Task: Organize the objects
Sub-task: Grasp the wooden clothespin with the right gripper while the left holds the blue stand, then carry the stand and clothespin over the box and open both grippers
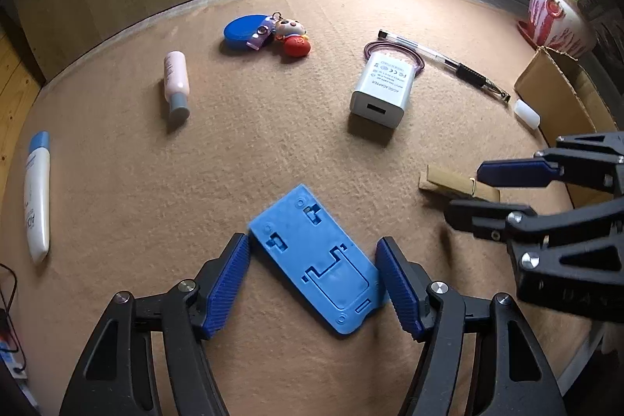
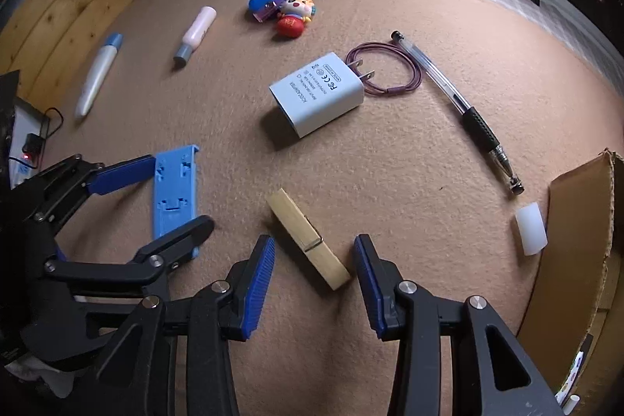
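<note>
Two tubes (image 2: 96, 77) (image 2: 196, 32), one pen (image 2: 456, 108) (uncapped), one clothespin (image 2: 308, 238)

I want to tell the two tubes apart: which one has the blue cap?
The long white tube at the mat's left edge; the shorter pink bottle beside it has a grey cap.

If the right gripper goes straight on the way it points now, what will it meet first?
Most likely the wooden clothespin, which lies slanted on the mat between the open fingers of the right gripper. Its pads seem not to touch it yet, though depth is unclear.
</note>
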A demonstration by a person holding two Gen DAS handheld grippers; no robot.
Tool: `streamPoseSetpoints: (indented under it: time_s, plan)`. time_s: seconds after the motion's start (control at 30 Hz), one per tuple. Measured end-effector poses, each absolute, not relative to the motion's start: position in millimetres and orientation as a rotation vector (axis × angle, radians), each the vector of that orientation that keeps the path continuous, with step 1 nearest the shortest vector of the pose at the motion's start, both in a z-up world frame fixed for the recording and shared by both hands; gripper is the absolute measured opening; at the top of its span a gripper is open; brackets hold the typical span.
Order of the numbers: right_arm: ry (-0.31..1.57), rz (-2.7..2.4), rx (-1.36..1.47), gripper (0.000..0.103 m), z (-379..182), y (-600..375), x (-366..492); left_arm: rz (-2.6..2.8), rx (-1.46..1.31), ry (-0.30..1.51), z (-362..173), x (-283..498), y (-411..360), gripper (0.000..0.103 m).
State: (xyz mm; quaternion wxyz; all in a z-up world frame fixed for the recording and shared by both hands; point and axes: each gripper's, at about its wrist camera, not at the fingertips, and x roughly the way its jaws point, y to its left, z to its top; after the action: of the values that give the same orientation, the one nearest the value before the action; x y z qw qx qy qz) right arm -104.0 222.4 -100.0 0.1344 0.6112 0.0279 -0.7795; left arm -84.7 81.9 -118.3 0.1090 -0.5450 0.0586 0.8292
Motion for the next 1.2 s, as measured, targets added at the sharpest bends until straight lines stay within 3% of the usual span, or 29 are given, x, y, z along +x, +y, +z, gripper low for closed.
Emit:
streamPoseSetpoints:
  time_s: [0.13,0.3,0.5,0.8,1.2]
  plan:
    - [0.102,-2.26,1.78,0.039,-100,220,-104,2.426,-1.597,0.174,-117,-80,70,0.06]
    - [0.136,-2.26,1.77,0.035,-99,211,-101,2.404,-1.608,0.162,-115,-77,57,0.041]
    - [0.091,-2.258,1.756,0.011,-99,212,-95,2.399,-1.612,0.068,-114,-73,42,0.039]
    - [-0.15,-2.309,1.702,0.011,-85,239,-73,2.39,-1.614,-0.153,-108,-70,27,0.039]
    - [-0.299,-2.521,1.573,0.011,-19,311,-28,2.364,-1.465,-0.116,-65,-73,67,0.039]
